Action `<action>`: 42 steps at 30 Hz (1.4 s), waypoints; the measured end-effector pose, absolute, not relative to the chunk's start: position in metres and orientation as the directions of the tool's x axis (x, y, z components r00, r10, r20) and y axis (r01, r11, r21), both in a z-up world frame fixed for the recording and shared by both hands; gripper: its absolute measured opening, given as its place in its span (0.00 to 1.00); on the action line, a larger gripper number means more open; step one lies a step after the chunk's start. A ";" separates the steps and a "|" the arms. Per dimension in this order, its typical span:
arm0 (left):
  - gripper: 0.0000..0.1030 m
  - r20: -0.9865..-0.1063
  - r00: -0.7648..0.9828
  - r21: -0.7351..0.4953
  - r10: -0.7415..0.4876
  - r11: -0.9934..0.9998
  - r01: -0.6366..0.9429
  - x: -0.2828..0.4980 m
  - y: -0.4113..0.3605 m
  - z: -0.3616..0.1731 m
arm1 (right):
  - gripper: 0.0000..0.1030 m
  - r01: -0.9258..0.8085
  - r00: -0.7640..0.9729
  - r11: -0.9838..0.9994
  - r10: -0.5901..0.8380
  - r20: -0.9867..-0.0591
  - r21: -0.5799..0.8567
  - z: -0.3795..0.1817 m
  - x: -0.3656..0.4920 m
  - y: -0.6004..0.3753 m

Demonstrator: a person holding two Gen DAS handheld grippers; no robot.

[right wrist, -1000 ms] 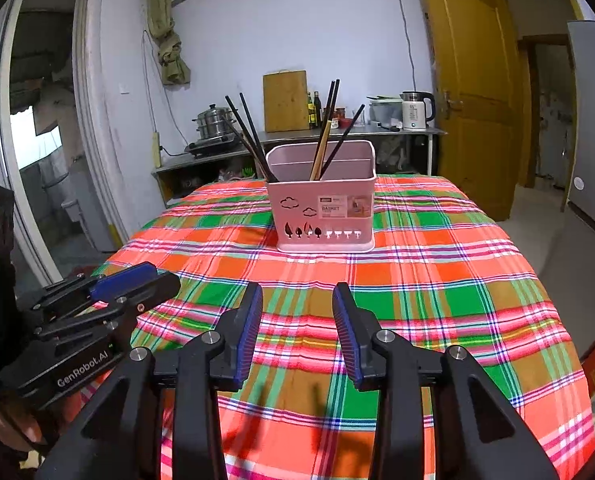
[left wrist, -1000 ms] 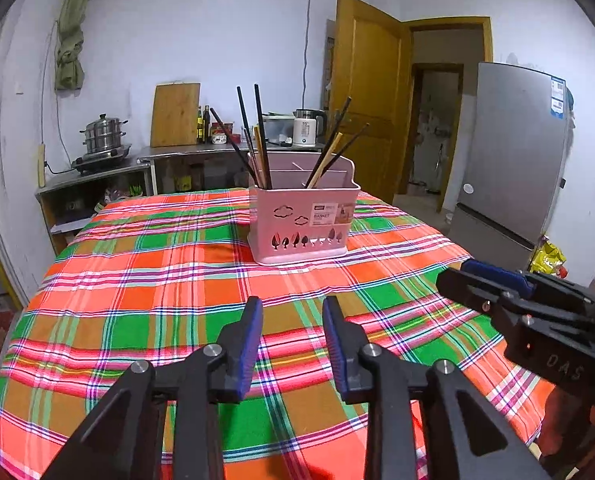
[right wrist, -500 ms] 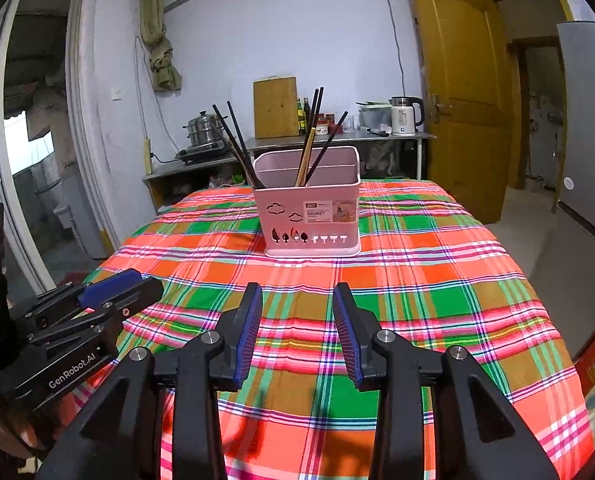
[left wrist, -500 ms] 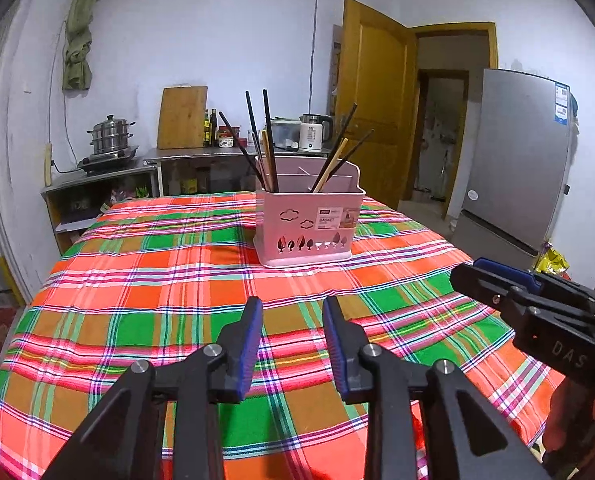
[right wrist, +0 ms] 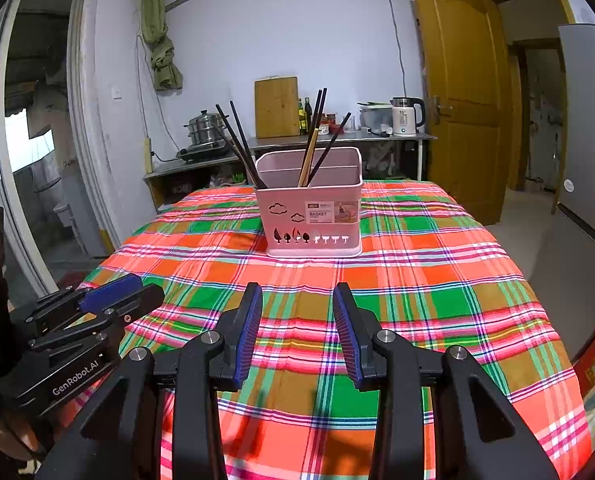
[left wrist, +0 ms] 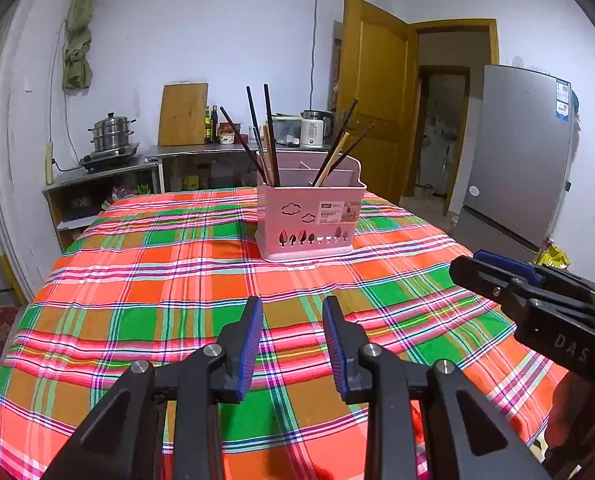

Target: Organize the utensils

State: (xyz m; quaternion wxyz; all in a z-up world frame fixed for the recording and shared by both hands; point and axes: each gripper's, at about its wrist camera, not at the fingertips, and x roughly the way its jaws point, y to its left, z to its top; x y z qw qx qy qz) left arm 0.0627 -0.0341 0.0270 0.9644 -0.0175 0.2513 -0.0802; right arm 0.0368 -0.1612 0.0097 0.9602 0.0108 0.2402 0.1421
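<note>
White walls (left wrist: 217, 40), open wooden door (left wrist: 371, 92), steel counter (right wrist: 337, 138) (cluttered) — fridge (left wrist: 517, 152) beside.

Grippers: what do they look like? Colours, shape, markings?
Both are black plastic. The left gripper and right gripper each have two angular fingers with ribbed blue pads and silver bolt heads at the joints. White lettering: the left one's body reads "GenRobot.AI", the right one's "DAS". No cables or sleeves show.
</note>
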 end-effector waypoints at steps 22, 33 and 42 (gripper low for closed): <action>0.30 -0.488 0.860 -0.069 -0.148 0.989 0.131 0.063 -0.034 0.025 | 0.37 -0.262 0.841 0.961 0.273 -0.467 0.090 0.008 0.037 -0.161; 0.30 -0.489 0.860 -0.063 -0.148 0.989 0.134 0.063 -0.037 0.024 | 0.37 -0.259 0.840 0.962 0.270 -0.470 0.090 0.006 0.035 -0.163; 0.30 -0.491 0.858 -0.066 -0.151 0.988 0.136 0.063 -0.037 0.025 | 0.37 -0.257 0.841 0.962 0.268 -0.470 0.090 0.006 0.035 -0.163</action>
